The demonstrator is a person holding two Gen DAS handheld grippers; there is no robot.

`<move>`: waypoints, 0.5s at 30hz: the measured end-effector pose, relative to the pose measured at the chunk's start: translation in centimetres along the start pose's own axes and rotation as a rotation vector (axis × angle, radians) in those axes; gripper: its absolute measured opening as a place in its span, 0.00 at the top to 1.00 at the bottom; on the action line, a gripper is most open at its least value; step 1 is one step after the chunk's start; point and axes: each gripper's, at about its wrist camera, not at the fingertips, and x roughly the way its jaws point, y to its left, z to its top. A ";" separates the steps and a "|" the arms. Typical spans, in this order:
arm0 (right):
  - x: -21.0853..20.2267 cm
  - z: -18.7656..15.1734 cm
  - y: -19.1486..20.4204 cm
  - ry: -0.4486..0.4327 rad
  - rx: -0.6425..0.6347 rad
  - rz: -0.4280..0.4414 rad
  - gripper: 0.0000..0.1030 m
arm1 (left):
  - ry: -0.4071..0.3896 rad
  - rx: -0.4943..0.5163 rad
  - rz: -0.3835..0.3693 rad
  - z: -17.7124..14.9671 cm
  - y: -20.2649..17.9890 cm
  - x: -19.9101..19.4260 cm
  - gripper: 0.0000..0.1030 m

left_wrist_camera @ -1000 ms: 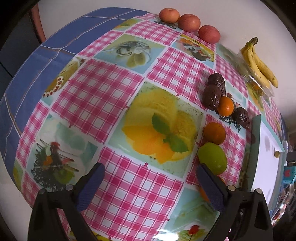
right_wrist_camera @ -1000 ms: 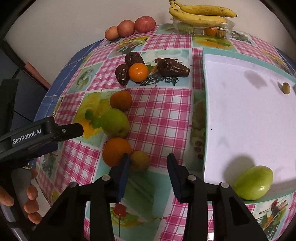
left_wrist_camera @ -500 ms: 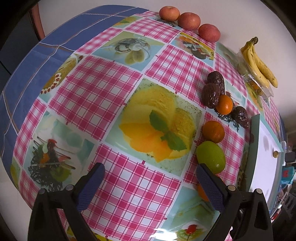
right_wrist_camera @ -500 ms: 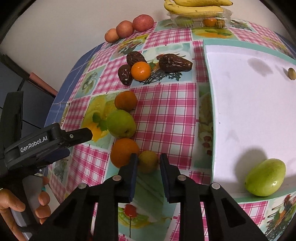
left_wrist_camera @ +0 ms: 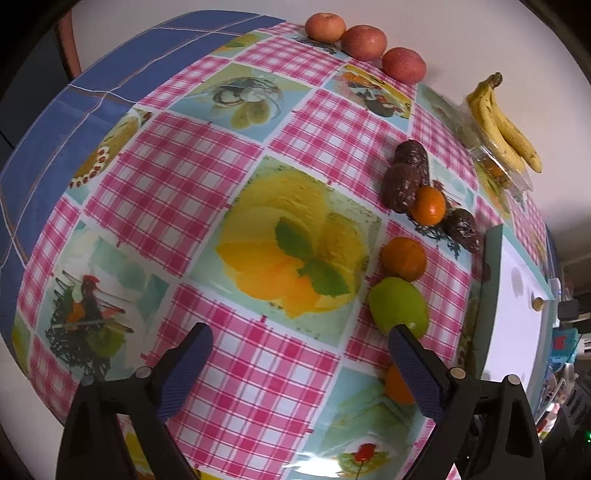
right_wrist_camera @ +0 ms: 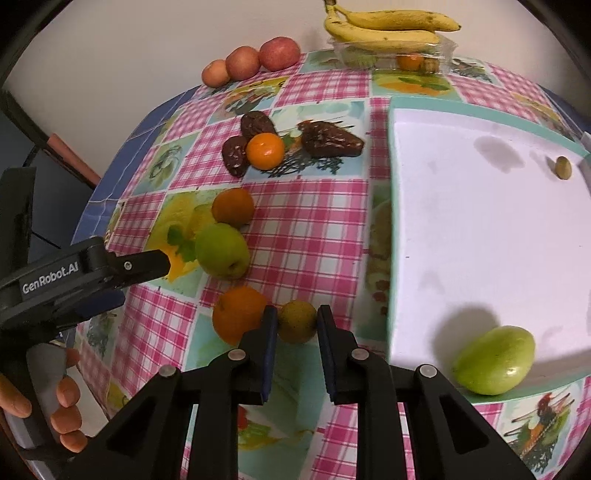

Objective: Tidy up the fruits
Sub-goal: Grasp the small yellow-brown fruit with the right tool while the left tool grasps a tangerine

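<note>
My right gripper (right_wrist_camera: 295,325) has its fingers closed against both sides of a small yellow-brown fruit (right_wrist_camera: 296,320) on the checked tablecloth, beside a large orange (right_wrist_camera: 234,317). Beyond it lie a green apple (right_wrist_camera: 221,251), a second orange (right_wrist_camera: 232,207), a tangerine (right_wrist_camera: 265,150) and dark wrinkled fruits (right_wrist_camera: 330,140). A green mango (right_wrist_camera: 495,360) rests on the white tray (right_wrist_camera: 480,229). My left gripper (left_wrist_camera: 299,332) hovers open over the cloth with nothing between its fingers. The green apple (left_wrist_camera: 399,310) is just past its right finger.
Three red apples (right_wrist_camera: 258,61) line the far wall. Bananas (right_wrist_camera: 388,29) lie on a clear plastic box (right_wrist_camera: 424,61). A small olive-coloured fruit (right_wrist_camera: 563,168) sits at the tray's far side. A person's hand (right_wrist_camera: 62,406) holds the left gripper at the table's left edge.
The right gripper's fingers have come together around the small yellow-brown fruit and moved forward onto it. The left gripper has drifted slightly and stays open.
</note>
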 end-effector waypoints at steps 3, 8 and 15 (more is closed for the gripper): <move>-0.8 0.1 -0.7 -0.022 0.022 -0.007 0.78 | 0.006 0.007 -0.021 -0.2 -0.5 -0.1 0.06; -2.5 0.5 -1.7 -0.068 0.054 0.002 0.78 | 0.006 0.037 -0.033 -0.7 -1.6 -0.2 0.09; -4.8 0.9 -3.6 -0.129 0.103 0.004 0.78 | 0.043 0.081 -0.088 -1.6 -3.3 0.2 0.18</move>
